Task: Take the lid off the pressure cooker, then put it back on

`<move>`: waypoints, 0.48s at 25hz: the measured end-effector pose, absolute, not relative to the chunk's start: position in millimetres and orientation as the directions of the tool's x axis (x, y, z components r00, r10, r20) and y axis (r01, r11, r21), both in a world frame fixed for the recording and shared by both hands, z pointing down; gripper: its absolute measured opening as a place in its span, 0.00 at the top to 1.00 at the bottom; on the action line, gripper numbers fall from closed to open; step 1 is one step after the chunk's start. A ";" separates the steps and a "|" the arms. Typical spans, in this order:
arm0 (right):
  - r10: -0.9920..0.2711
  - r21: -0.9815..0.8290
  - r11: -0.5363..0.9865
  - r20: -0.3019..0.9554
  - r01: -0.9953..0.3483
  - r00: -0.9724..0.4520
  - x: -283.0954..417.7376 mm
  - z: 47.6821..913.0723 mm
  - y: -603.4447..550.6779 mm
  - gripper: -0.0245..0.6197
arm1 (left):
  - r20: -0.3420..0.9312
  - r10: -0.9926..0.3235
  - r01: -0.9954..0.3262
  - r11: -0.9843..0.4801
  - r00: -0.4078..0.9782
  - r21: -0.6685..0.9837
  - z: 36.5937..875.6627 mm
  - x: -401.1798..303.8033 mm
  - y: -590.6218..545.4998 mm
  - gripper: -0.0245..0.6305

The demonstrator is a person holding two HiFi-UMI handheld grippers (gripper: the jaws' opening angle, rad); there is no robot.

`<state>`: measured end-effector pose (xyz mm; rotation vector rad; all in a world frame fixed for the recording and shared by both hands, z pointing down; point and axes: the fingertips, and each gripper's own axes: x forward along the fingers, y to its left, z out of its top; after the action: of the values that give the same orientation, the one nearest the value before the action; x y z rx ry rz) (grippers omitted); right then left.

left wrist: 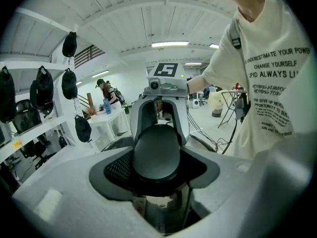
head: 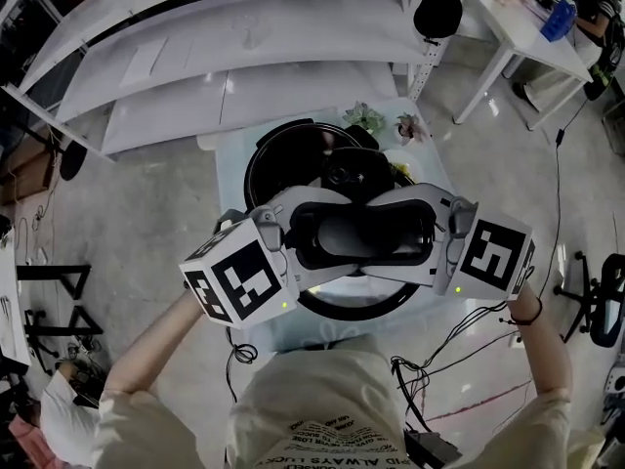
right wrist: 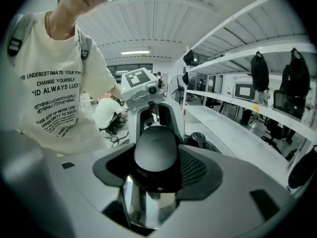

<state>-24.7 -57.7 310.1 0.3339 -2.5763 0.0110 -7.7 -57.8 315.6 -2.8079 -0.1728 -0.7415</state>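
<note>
The pale worktop (head: 227, 164) lies under both claws, and long white shelving (head: 195, 57) runs across beyond them. On the worktop stands the pressure cooker (head: 363, 307), directly below the claws, its dark round rim showing past them on the person's side. The lid (head: 293, 159) spreads out beneath and beyond the claws. From these views I cannot tell whether it rests on the pot or hangs just above it.

The left claw (left wrist: 158, 168) and the right claw (right wrist: 156, 166) come at the lid from opposite sides and face each other, so that each gripper view looks straight at the other gripper. Each claw has its jaws wide and clamped on one end of the lid's black oblong handle (head: 361, 231), which fills the space between them and bridges the two claws. Shiny metal of the lid shows just below the handle in both gripper views.

A black round knob (head: 350, 171) sits on the lid just beyond the claws, on the side away from the person. Farther off on that same side, near the far edge of the worktop, stand two small potted plants (head: 366, 117), well apart from the claws.
</note>
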 end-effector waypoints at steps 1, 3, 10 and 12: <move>-0.240 0.058 0.968 0.512 -0.246 -0.825 -20.1 310.8 -52.0 0.54 | 0.502 0.063 0.181 -0.965 0.863 -0.189 316.4 -3.2 -52.0 0.52; -0.253 0.055 0.964 0.504 -0.262 -0.826 -14.0 311.0 -45.5 0.54 | 0.504 0.079 0.197 -0.963 0.860 -0.185 317.3 3.7 -45.5 0.52; -0.268 0.022 0.954 0.509 -0.299 -0.818 -7.8 311.0 -45.3 0.54 | 0.509 0.118 0.227 -0.961 0.853 -0.158 317.5 9.8 -43.9 0.52; -0.263 0.013 0.955 0.505 -0.297 -0.822 5.7 312.1 -40.5 0.54 | 0.514 0.120 0.226 -0.962 0.850 -0.150 318.4 22.9 -39.2 0.52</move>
<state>5.7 -40.5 312.1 0.3979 -2.5846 0.0900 22.9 -39.2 318.4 -2.8218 -0.2674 -0.7639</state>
